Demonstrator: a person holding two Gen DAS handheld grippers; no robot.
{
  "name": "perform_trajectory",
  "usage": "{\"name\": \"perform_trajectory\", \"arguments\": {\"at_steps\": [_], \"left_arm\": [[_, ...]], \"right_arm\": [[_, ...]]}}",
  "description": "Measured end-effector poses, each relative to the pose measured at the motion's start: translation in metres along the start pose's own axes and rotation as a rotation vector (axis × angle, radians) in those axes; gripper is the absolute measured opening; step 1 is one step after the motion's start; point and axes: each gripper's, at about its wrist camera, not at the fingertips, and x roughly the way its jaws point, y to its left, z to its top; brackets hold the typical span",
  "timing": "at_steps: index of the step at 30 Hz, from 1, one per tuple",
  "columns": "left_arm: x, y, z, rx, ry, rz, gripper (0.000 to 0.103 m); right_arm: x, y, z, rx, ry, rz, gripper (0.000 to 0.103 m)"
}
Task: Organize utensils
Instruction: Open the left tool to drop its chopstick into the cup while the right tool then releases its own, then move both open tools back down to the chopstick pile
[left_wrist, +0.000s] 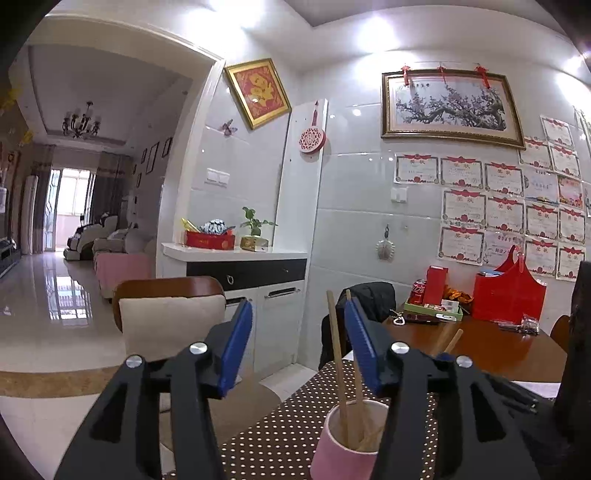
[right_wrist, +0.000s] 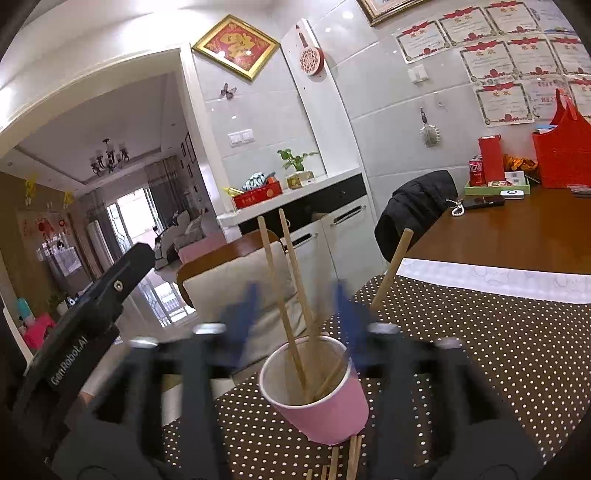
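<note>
- Left gripper (left_wrist: 298, 343), black frame with blue finger pads, is seen raised above the near-left corner of the table; jaws are spread wide, nothing is held between them.
- Brown placemat with white polka dots (left_wrist: 273, 435) is laid on the dark wooden dining table (left_wrist: 491, 343), reaching toward the table's near-left edge.
- Pink paper cup with white inside (left_wrist: 343, 439) is stood on the placemat, partly hidden in the left wrist view by the gripper's right finger.
- Several light wooden chopsticks (left_wrist: 336, 354) are stood in the cup, leaning at different angles; exact count cannot be told.
- In the right wrist view the right gripper (right_wrist: 295, 314) is motion-blurred; its blue fingers are seen apart on either side of the cup (right_wrist: 325, 402), with nothing gripped.
- Chopsticks (right_wrist: 275, 291) in the cup rise between the blurred fingers; one leans right over the placemat (right_wrist: 480, 332).
- More loose wooden chopsticks (right_wrist: 351, 458) are laid on the placemat just in front of the cup, at the bottom edge of the view.
- Green tray (right_wrist: 495, 188) with a red can and small boxes is set at the far edge of the table (right_wrist: 517, 232).
</note>
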Motion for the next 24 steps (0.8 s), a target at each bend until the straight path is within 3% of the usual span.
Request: {"name": "perform_trajectory", "arguments": {"at_steps": [14, 24], "left_arm": [[-0.066, 0.018, 0.005, 0.034, -0.011, 0.06, 0.06], [-0.107, 0.018, -0.019, 0.095, 0.087, 0.064, 0.061]], "right_arm": [[-0.054, 0.007, 0.001, -0.013, -0.038, -0.039, 0.051], [-0.104, 0.005, -0.025, -0.063, 0.022, -0.114, 0.052]]}}
